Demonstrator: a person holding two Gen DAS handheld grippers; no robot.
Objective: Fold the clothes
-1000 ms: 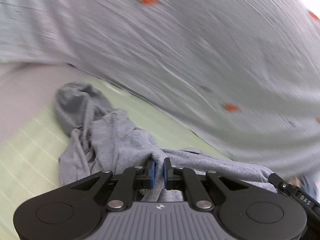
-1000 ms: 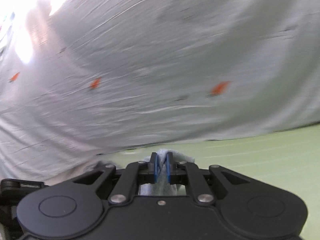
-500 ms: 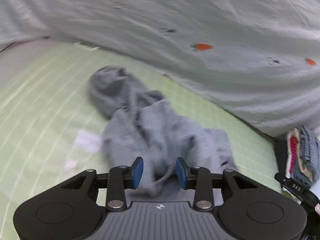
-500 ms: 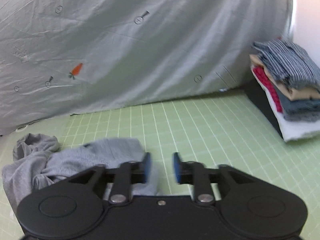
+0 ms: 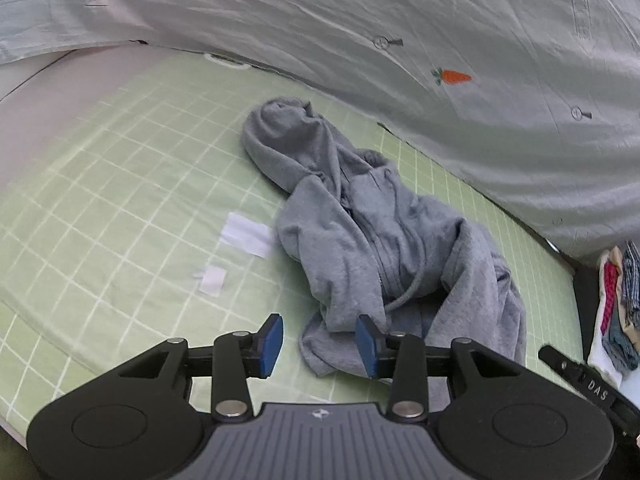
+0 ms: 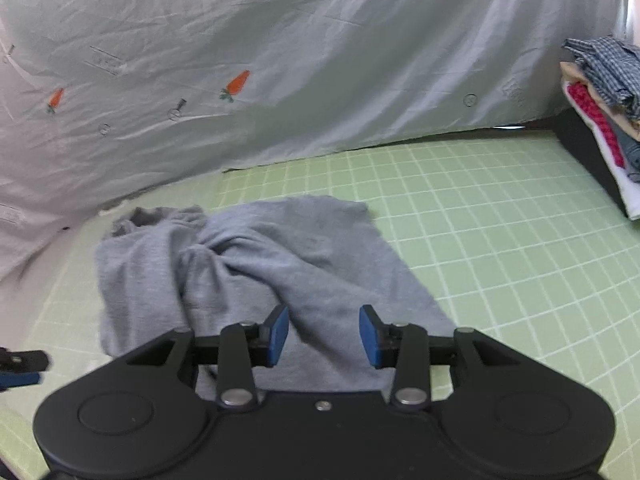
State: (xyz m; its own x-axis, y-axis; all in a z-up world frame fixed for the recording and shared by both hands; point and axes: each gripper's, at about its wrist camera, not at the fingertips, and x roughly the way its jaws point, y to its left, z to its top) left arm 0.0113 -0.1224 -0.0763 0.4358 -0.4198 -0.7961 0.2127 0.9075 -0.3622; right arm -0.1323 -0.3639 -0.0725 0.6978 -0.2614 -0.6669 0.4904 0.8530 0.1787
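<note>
**Crumpled hoodie waits on the mat**

The grey hoodie (image 5: 376, 236) lies bunched mid-way across the green grid mat (image 5: 120, 184), soft jersey twisted, drawstring looping loose. Left gripper (image 5: 319, 340) and right gripper (image 6: 323, 335) hover over its near edge, jaws spread, empty. Grabbing several layers together could lock in the twist. Folded clothes (image 6: 600, 92) stack to the right.

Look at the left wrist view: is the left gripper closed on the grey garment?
No. The left gripper is open, its blue pads apart, and the crumpled grey garment lies loose on the green checked sheet.
</note>
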